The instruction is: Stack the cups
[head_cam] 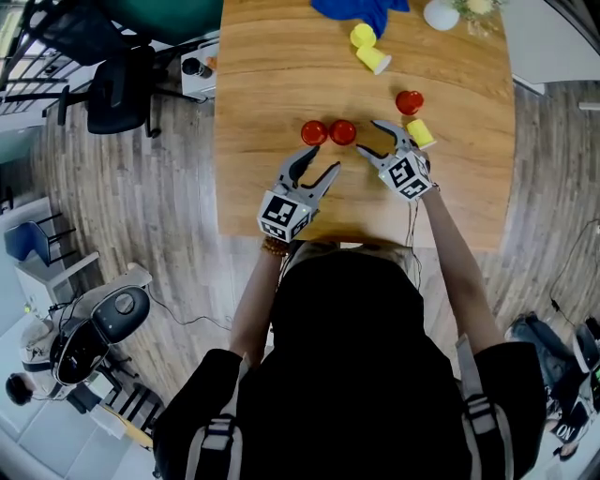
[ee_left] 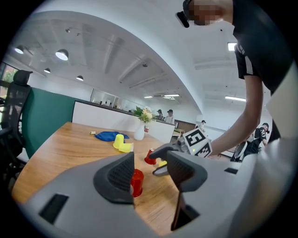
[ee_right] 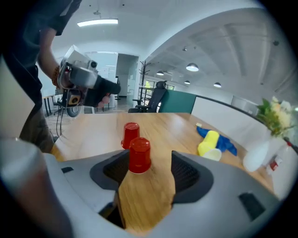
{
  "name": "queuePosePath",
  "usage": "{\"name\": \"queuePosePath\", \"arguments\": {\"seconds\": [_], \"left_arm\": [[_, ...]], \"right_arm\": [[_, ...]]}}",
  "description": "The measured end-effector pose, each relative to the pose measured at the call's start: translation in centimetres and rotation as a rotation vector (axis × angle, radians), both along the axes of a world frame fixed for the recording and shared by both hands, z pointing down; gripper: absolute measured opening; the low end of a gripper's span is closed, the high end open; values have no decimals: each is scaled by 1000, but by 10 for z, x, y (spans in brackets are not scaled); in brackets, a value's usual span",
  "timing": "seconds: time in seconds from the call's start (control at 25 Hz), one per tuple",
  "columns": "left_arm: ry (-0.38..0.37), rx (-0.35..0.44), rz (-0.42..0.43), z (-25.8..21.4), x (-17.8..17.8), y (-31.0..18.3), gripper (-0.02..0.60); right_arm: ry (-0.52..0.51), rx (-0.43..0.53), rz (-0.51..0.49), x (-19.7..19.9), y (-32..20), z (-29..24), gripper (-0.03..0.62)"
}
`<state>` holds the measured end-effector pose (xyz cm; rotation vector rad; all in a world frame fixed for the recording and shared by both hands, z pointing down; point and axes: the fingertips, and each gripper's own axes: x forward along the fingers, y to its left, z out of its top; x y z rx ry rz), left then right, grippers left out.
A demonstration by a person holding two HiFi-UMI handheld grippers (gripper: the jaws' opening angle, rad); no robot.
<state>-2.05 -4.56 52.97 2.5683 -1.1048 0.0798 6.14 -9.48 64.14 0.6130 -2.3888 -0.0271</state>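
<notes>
Wooden table [head_cam: 253, 187], near edge first: left gripper [head_cam: 322, 161] and right gripper [head_cam: 368, 141] both had jaws apart, holding nothing, just short of two upturned red cups [head_cam: 314, 132] standing side by side. Risk: closing on one could knock over its close, light neighbour. Counts: three red in all, with the third red cup [head_cam: 409, 101] further right; three yellow, one lying yellow cup [head_cam: 420, 133] and two far yellow cups [head_cam: 373, 58]; one blue cloth [head_cam: 361, 11]; one vase [head_cam: 441, 14].

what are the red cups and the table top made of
Red cups: probably thin plastic; smooth, even colour with a soft sheen on the sides. Table top: wood or wood-look laminate with a satin finish; grain lines run across it, but the pictures cannot tell solid wood from veneer.
</notes>
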Motion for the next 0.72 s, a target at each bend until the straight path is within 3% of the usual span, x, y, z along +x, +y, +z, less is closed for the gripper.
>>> {"name": "queuePosePath", "arguments": {"seconds": [0.28, 0.48, 0.72], "left_arm": [[5, 8, 15, -3, 8, -1, 241], [1, 9, 31, -7, 17, 4, 241], [-9, 7, 28, -6, 18, 8, 241]], "right_arm": [[65, 80, 251, 101, -70, -32, 295], [98, -5, 384, 142, -103, -3, 295], [45, -124, 462, 152, -122, 29, 296]]}}
